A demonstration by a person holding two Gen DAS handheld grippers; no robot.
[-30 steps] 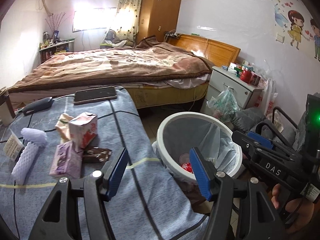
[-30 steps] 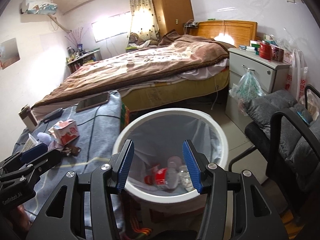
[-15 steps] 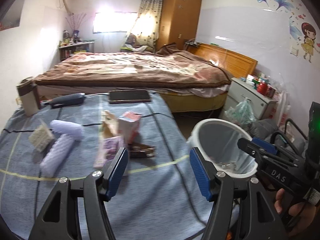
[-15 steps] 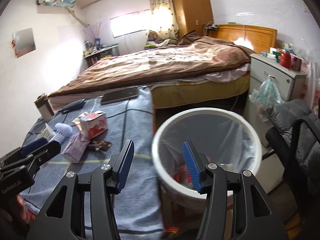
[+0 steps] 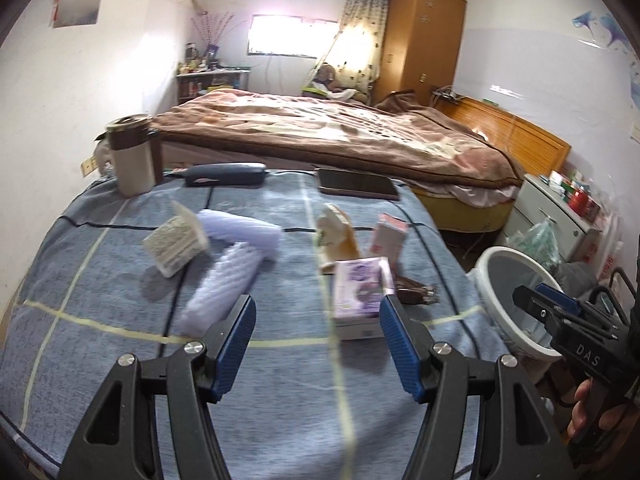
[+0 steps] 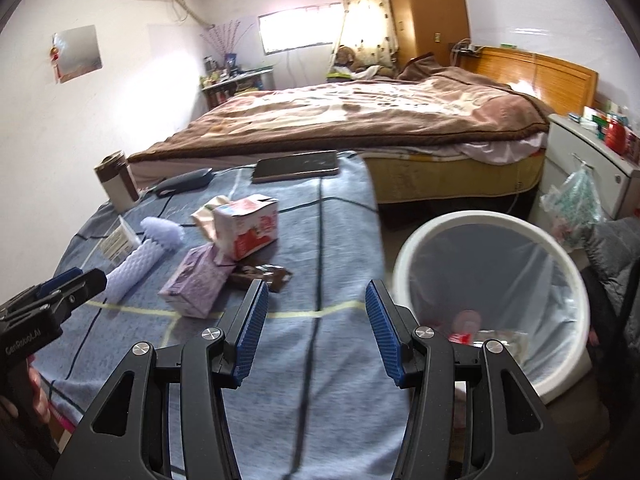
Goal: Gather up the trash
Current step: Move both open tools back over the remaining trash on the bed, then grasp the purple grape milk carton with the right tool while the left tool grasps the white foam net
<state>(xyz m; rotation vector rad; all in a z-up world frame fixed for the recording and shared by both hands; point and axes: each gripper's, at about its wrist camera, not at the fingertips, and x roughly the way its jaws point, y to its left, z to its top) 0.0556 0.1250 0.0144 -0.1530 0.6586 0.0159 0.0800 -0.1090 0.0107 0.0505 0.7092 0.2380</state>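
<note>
Trash lies on a blue checked tablecloth point(image 5: 280, 392): a purple box point(image 5: 360, 294), a red and white carton point(image 5: 387, 238), a brown wrapper point(image 5: 416, 293), a crumpled beige bag point(image 5: 336, 234), white foam netting point(image 5: 236, 272) and a small paper pack point(image 5: 176, 242). My left gripper point(image 5: 318, 344) is open and empty, just short of the purple box. My right gripper point(image 6: 316, 326) is open and empty over the table's right edge, beside the white bin point(image 6: 492, 284), which holds a red-labelled bottle point(image 6: 464, 326). The purple box point(image 6: 196, 280), carton point(image 6: 250, 230) and wrapper point(image 6: 260, 276) show in the right wrist view too.
A phone point(image 5: 356, 189), a dark case point(image 5: 224, 174) and a brown-lidded cup point(image 5: 132, 160) stand at the table's far edge. A bed point(image 5: 340, 136) lies behind. A nightstand point(image 6: 588, 168) and a grey chair point(image 6: 616, 256) flank the bin.
Both grippers have swung left, from over the bin toward the table. The trash pile now sits ahead of the left gripper. Both stay open and empty.
</note>
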